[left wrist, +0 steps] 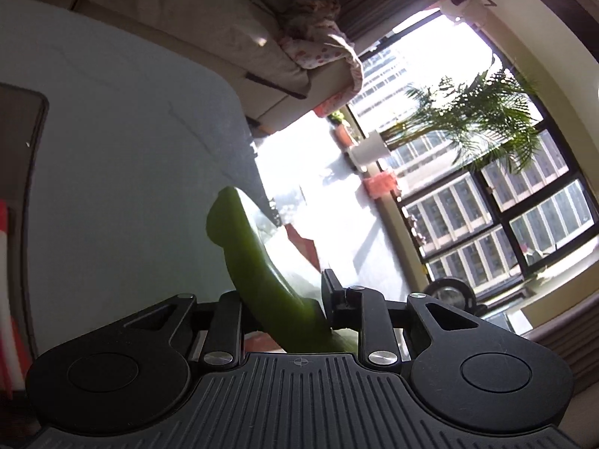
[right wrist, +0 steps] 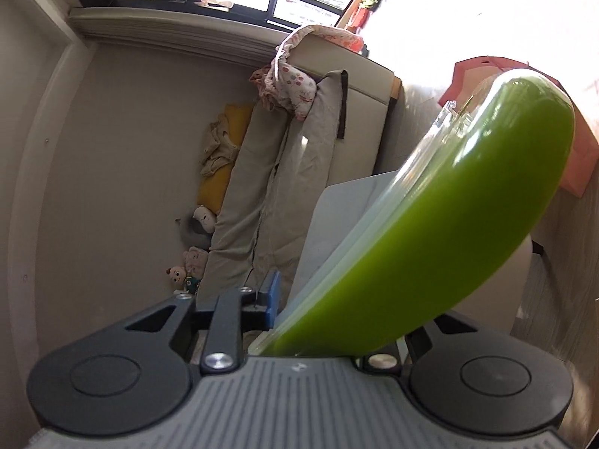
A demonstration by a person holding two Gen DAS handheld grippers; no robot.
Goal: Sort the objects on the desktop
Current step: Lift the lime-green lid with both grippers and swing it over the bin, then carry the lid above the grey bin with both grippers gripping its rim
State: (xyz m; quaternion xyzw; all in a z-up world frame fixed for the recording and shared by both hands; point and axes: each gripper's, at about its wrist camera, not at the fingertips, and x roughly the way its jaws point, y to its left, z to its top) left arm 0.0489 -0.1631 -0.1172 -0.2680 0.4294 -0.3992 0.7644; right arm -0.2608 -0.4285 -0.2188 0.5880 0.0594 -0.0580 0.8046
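A green box with a clear lid (left wrist: pixel 258 265) is held between both grippers, tilted on edge above the white table (left wrist: pixel 131 149). My left gripper (left wrist: pixel 284 310) is shut on one end of it; the box runs up and left from the jaws. In the right wrist view the same green box (right wrist: pixel 449 224) fills the right half, its clear lid (right wrist: pixel 411 172) facing left. My right gripper (right wrist: pixel 329 321) is shut on its other end. One blue-padded finger (right wrist: pixel 272 295) shows on the left; the other finger is hidden behind the box.
A beige sofa (left wrist: pixel 224 37) with a patterned cloth (left wrist: pixel 322 41) lies beyond the table (right wrist: pixel 337 232). A potted palm (left wrist: pixel 468 123) stands by the bright window. A dark tray edge (left wrist: pixel 22 131) sits at the left. A pink box (right wrist: pixel 576 149) lies behind the green box. Soft toys (right wrist: pixel 191 254) lie by the sofa (right wrist: pixel 262 187).
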